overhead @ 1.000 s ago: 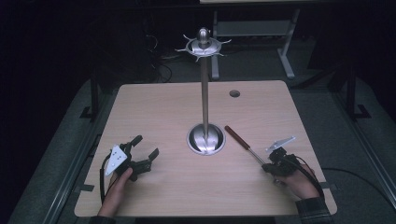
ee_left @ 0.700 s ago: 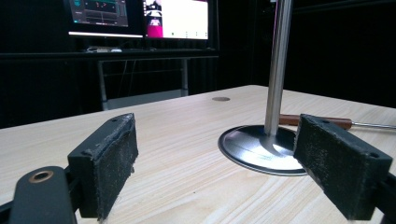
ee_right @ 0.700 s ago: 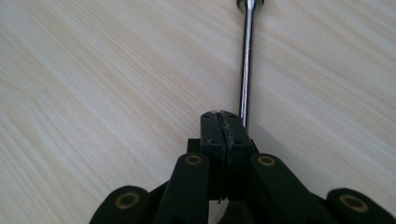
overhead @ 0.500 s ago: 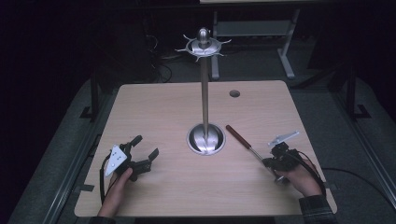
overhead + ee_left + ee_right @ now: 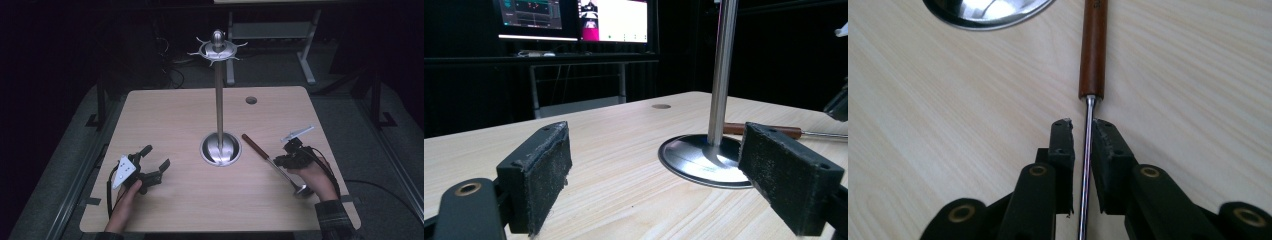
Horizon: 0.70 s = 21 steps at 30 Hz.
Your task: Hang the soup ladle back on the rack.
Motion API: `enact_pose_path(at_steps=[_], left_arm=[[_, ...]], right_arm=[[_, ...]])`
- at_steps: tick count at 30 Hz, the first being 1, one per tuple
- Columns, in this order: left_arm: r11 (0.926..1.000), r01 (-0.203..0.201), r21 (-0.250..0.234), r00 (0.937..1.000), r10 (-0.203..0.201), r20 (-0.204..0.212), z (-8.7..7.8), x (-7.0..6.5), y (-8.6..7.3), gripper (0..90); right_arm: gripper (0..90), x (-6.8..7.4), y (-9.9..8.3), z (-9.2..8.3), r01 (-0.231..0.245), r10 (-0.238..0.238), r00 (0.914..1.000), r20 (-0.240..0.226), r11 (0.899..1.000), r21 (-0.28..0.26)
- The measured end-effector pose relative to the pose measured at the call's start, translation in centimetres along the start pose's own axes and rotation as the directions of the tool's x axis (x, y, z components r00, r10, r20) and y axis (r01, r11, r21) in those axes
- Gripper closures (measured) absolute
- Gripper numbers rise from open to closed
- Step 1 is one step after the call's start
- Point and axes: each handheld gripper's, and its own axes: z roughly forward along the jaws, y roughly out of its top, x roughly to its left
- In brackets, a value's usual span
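Dark room w/ black backdrop; two lit monitors (image 5: 574, 20) sit on a shelf far behind, seen in left gripper view. Light wood table (image 5: 170, 120) fills the middle of the high view, w/ a small round hole (image 5: 251, 100) near its far edge, right of centre.

Centre of table: tall metal stand (image 5: 219, 100), upright pole on a round shiny base (image 5: 220, 149), topped by a disc w/ short hooks and a knob (image 5: 218, 47). Nothing hangs on the hooks.

Right of the base lies a ladle (image 5: 272, 162), flat on the wood, running diagonally: brown wooden handle (image 5: 255, 145) at the far end near the base, thin metal shaft toward the person, bowl (image 5: 301, 190) at the near end beside the right hand (image 5: 312, 175).

Right gripper (image 5: 280, 161) is low over the ladle, mid-shaft. In right gripper view its jaws sit on either side of the shaft (image 5: 1087, 150), just below the handle's end, nearly closed; slim gaps show btwn pads and shaft, so cannot tell if they actually grip it. Ladle lies on the table, not lifted.

Left gripper (image 5: 155, 161) rests near the front left of the table, held by the left hand (image 5: 127, 192), well apart from the stand. Its jaws are spread wide, holding nothing; in left gripper view the stand's base and pole show btwn them, further off, w/ the ladle handle behind the right-side jaw.
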Motion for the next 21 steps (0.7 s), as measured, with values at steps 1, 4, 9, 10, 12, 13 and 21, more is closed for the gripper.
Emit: enact_pose_path(at_steps=[1,4,9,10,12,13,21], left_arm=[[1.0,0.0,0.0,1.0,0.0,0.0,0.0,0.0,0.0,13.1],[1.0,0.0,0.0,1.0,0.0,0.0,0.0,0.0,0.0,13.1],[1.0,-0.005,0.003,1.0,0.005,0.0,0.0,0.0,0.0,13.1],[1.0,-0.005,0.003,1.0,0.005,0.0,0.0,0.0,0.0,13.1],[1.0,-0.008,0.005,1.0,0.008,-0.001,0.0,0.0,0.0,13.1],[1.0,-0.006,0.004,1.0,0.006,0.0,0.0,0.0,0.0,13.1],[1.0,0.006,0.0,1.0,-0.006,0.0,0.0,0.0,0.0,13.1]], right_arm=[[77.2,0.0,0.3,0.1,-0.001,0.001,1.0,-0.003,1.0,0.004],[75.5,-0.1,1.2,0.5,0.002,-0.002,1.0,0.002,1.0,0.006],[72.9,-0.1,2.8,1.2,0.008,-0.009,0.9998,0.017,1.0,0.017],[72.9,-0.1,2.8,1.2,0.008,-0.009,0.9998,0.017,1.0,0.017],[71.5,-0.1,3.5,1.7,0.019,-0.02,0.9995,0.026,0.999,0.03],[71.1,-0.1,3.7,1.8,0.021,-0.022,0.9994,0.027,0.999,0.03],[66.3,0.1,5.0,3.5,0.047,-0.051,0.9971,0.057,0.996,0.076]])
